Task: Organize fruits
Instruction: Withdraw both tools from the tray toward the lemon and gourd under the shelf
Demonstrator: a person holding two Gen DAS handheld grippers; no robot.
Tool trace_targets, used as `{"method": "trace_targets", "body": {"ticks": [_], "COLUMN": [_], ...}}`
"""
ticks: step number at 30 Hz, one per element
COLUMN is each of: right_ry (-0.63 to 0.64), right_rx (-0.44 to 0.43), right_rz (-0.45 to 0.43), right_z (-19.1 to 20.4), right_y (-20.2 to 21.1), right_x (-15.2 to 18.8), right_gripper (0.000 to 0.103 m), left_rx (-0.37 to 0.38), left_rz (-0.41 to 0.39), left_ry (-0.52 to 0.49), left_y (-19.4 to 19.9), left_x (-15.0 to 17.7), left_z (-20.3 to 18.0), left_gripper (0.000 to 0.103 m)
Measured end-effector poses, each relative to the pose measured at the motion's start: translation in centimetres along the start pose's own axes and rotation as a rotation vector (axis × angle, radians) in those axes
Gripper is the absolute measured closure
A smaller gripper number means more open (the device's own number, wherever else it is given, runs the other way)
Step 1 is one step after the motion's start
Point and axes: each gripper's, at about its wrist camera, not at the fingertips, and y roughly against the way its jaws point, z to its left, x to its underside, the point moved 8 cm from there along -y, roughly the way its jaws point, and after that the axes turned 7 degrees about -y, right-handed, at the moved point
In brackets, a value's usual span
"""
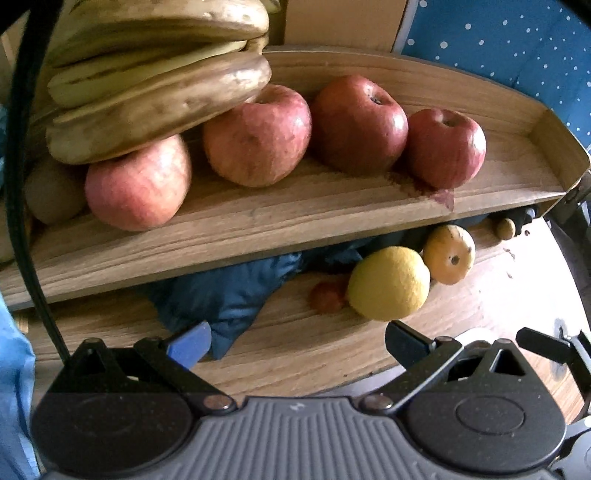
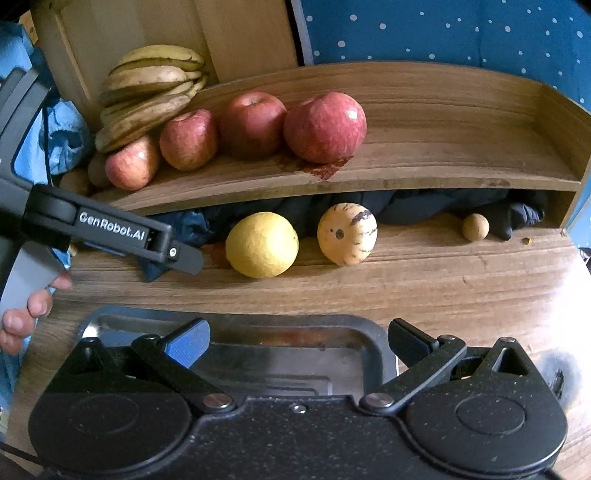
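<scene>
Several red apples (image 1: 256,134) (image 2: 325,127) line the raised wooden shelf (image 1: 332,206) (image 2: 443,166), with a bunch of spotted bananas (image 1: 159,74) (image 2: 147,92) resting on the left ones. On the tabletop below lie a yellow lemon (image 1: 388,282) (image 2: 262,243), a pale striped round fruit (image 1: 448,254) (image 2: 347,234) and a small red fruit (image 1: 327,295). My left gripper (image 1: 295,339) is open, low over the table, short of the lemon. My right gripper (image 2: 299,339) is open above a metal tray (image 2: 240,332). The left gripper's body (image 2: 110,229) shows at the left of the right wrist view.
Dark blue cloth (image 1: 229,295) (image 2: 406,205) is stuffed under the shelf. A small brown ball (image 2: 475,227) (image 1: 506,228) lies at the right under the shelf. A hand (image 2: 29,310) holds the left gripper's handle. Blue dotted fabric (image 2: 443,33) hangs behind.
</scene>
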Motion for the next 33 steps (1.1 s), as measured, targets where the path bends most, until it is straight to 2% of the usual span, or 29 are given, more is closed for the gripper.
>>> {"method": "trace_targets", "body": {"ticks": [16, 23, 33], "right_ry": [0.094, 0.153, 0.293], "right_rx": [0.001, 0.031, 0.007], "right_rz": [-0.004, -0.04, -0.021], "right_z": [1.4, 2.0, 3.9], "right_y": [-0.7, -1.3, -3.6], "right_x": [-0.8, -1.9, -2.5], "right_gripper": [0.001, 0.001, 0.003], "left_rx": [0.033, 0.087, 0.165], "left_rz": [-0.01, -0.027, -0.04], "left_ry": [0.082, 0.155, 0.231], "left_y": [-0.6, -0.9, -1.6], "left_x": [0.0, 0.1, -0.2], "left_z": [1.4, 2.4, 3.3], "left_gripper": [0.0, 0.0, 0.001]}}
